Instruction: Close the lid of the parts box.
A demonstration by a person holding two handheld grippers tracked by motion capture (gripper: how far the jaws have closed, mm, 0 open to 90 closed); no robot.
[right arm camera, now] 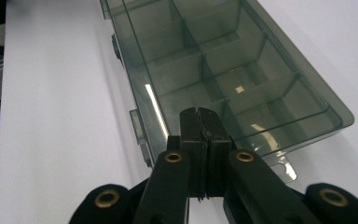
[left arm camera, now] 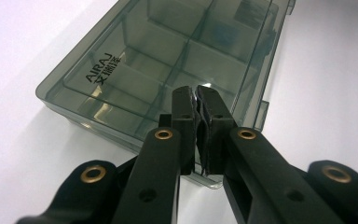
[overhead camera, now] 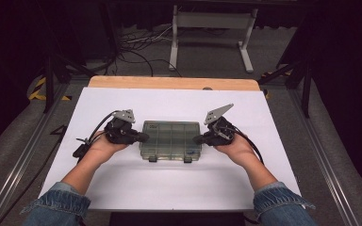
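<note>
Denim sleeves point(overhead camera: 59, 200) come in at the bottom of the high view, each hand holding tongs. The left tongs point(overhead camera: 142, 137) and right tongs point(overhead camera: 197, 139) point inward at the two short ends of a box point(overhead camera: 170, 140) lying flat on the white surface point(overhead camera: 122, 183), about midway across it. In both gripper views the jaws are pressed together with nothing between them, their tips over the box's end edge; whether they touch it I cannot tell.

The box is smoky clear plastic, lid closed, split inside into small compartments that look empty. Two latch tabs point(overhead camera: 169, 160) sit on its near long side. It should be light and stiff, but smooth-walled and likely to slip, and thin plastic could crack under a hard squeeze. The best hold would be on the rim at a short end, or on a latch tab if the lid is to be opened.

On the lid, in the left gripper view, black print point(left arm camera: 103, 66) reads "AIRAJ" with smaller characters beside it that I cannot make out.

Beyond the surface's wooden far edge point(overhead camera: 169, 83) are cables and a white frame point(overhead camera: 212, 35) on the floor.
</note>
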